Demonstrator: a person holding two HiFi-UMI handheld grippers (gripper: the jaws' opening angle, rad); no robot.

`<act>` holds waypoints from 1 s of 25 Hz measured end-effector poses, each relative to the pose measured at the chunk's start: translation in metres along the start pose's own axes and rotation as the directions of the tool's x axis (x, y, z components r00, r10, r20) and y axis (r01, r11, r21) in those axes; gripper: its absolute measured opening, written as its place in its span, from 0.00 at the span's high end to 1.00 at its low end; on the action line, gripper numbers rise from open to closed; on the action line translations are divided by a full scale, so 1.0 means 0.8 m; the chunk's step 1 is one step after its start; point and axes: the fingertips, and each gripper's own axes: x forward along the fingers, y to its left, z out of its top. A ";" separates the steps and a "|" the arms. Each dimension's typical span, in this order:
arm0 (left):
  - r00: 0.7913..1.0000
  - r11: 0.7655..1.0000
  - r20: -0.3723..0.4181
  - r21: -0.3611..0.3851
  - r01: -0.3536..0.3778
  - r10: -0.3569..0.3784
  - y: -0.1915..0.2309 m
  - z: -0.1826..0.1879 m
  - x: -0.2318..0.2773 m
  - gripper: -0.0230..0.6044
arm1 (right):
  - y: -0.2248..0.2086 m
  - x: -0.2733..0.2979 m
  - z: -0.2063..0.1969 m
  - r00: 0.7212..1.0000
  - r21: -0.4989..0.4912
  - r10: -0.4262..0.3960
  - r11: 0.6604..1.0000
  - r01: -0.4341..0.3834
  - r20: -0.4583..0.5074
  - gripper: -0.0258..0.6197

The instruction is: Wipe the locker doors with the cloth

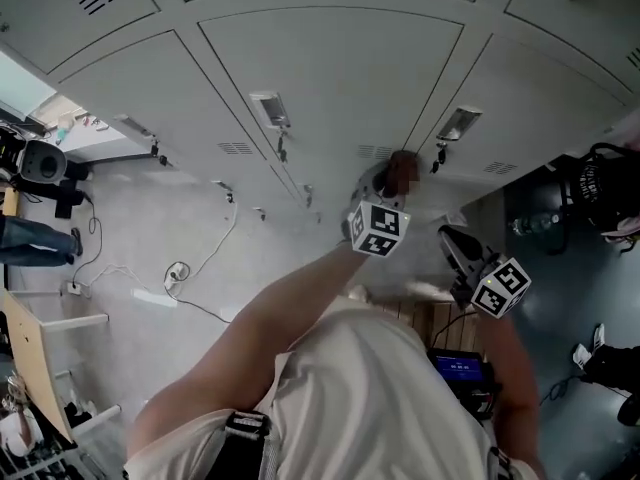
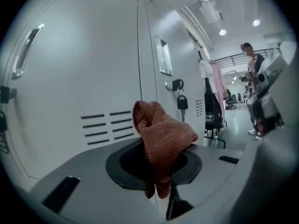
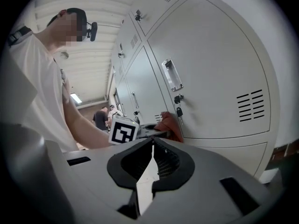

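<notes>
Left gripper [image 2: 161, 181]: fingers clamped on the cloth [image 2: 161, 136], a rust-brown knit rag, bunched up. Its long axis stands upright out of the fingers. The folded top lobe points up and leans left toward the locker door [image 2: 79, 64], and a short tail hangs below the grip. The vent slots [image 2: 105, 125] in that door sit just left of the cloth. A padlock [image 2: 182, 101] hangs on the next door, farther along the row. From the right gripper view the cloth sits low at the door face beside the padlock; contact with the door not clear.

Right gripper [image 3: 153, 146]: fingers [image 3: 166, 162] closed tip to tip, nothing between them. It is held nearer the person's body, right of the left gripper. Person in a white shirt [image 1: 370, 388], left arm stretched toward the lockers.
</notes>
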 end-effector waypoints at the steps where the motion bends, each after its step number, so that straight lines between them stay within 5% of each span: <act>1: 1.000 1.000 0.023 -0.011 -0.004 0.004 0.007 0.011 -0.005 0.85 | -0.003 0.001 0.001 1.000 0.001 -0.003 1.000 0.003 0.003 0.93; 5: 0.996 0.996 0.056 -0.046 -0.073 0.076 0.073 0.011 -0.046 0.85 | 0.004 0.020 0.002 1.000 -0.002 0.023 1.000 -0.023 0.006 0.93; 9: 0.980 0.979 -0.003 -0.053 -0.199 0.199 0.171 -0.044 -0.096 0.85 | 0.015 0.046 0.000 0.998 -0.015 0.062 0.998 -0.062 -0.014 0.93; 13: 0.940 0.940 -0.060 -0.049 -0.339 0.336 0.256 -0.093 -0.146 0.85 | 0.028 0.068 -0.002 0.995 -0.022 0.090 0.996 -0.090 -0.039 0.93; 16: 0.907 0.907 0.017 -0.019 -0.421 0.422 0.298 -0.055 -0.188 0.85 | 0.032 0.080 0.001 0.993 -0.031 0.104 0.994 -0.105 -0.050 0.93; 20: 0.920 0.909 0.090 0.148 -0.390 0.380 0.297 -0.006 -0.195 0.85 | 0.030 0.087 0.000 0.995 -0.018 0.092 0.996 -0.093 -0.041 0.93; 25: 0.952 0.951 -0.023 0.061 -0.304 0.306 0.255 -0.054 -0.155 0.85 | 0.037 0.086 -0.009 0.994 -0.030 0.094 0.995 -0.095 -0.059 0.93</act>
